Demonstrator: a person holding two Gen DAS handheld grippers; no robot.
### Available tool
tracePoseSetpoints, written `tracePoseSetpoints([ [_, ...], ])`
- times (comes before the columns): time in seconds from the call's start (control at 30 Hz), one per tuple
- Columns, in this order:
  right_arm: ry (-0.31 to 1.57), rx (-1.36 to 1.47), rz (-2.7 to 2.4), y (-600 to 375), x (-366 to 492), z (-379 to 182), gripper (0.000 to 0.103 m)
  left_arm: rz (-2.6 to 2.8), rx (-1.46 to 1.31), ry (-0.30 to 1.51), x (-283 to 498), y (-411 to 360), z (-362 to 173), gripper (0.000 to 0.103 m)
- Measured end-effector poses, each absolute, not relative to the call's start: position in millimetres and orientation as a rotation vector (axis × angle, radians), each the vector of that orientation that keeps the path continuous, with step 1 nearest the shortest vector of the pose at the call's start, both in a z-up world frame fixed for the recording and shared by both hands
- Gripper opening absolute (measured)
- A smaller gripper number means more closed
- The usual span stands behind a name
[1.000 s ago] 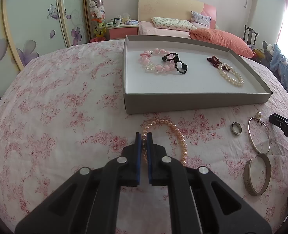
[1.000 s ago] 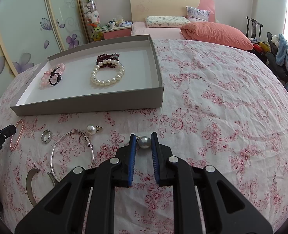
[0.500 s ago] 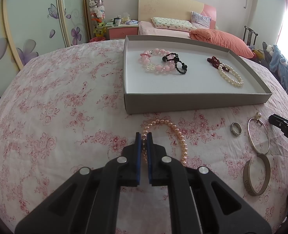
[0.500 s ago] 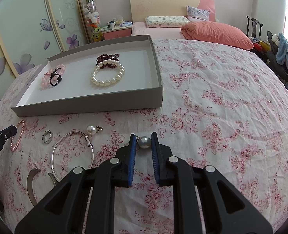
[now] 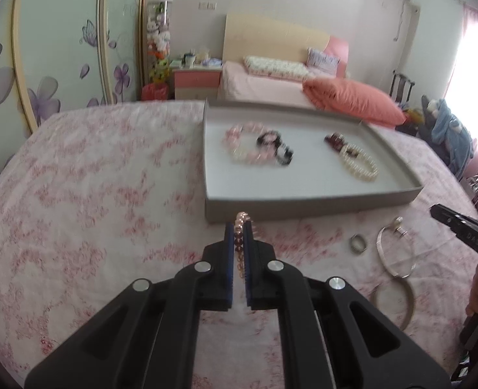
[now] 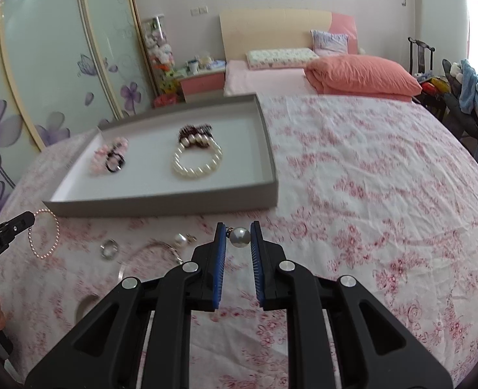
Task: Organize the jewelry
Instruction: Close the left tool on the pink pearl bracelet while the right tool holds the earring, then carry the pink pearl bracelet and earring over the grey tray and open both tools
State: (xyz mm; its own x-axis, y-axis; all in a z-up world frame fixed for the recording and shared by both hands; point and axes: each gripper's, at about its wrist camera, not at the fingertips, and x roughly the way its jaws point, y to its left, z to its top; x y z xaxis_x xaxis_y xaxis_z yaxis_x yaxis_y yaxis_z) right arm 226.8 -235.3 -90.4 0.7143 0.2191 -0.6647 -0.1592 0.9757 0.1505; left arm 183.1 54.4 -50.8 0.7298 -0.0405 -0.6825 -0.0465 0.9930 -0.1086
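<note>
My left gripper [image 5: 238,227] is shut on a pink pearl bracelet [image 5: 239,243], lifted off the floral cloth just in front of the grey tray [image 5: 303,206]. In the right wrist view the bracelet [image 6: 44,233] hangs from the left gripper's tip. My right gripper [image 6: 237,230] is shut on a pearl earring [image 6: 239,236], held above the cloth before the tray's near wall [image 6: 161,206]. The tray holds a pink bead bracelet [image 5: 242,142], a black one [image 5: 276,144], a dark red one [image 5: 334,137] and a white pearl bracelet [image 5: 358,162].
On the cloth lie a silver ring [image 5: 358,243], a thin silver bangle [image 5: 394,249], a wide cuff [image 5: 397,301] and a second pearl earring [image 6: 181,240]. A bed with a salmon pillow [image 6: 362,74] stands behind.
Both grippers have risen and the views tilt up. The pink pearl bracelet has come off the cloth in my left gripper. The pearl earring stays clamped in my right gripper.
</note>
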Motion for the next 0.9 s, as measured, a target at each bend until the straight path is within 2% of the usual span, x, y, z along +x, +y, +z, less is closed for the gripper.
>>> tracePoseSetpoints([
  [0.57, 0.488, 0.023, 0.261, -207, 205, -31, 0.016, -0.061, -0.145, 0.562, 170, 29, 15, 0.007],
  [0.9, 0.411, 0.004, 0.275, -192, 204, -18, 0.016, -0.060, -0.114, 0.489, 169, 11, 30, 0.007],
])
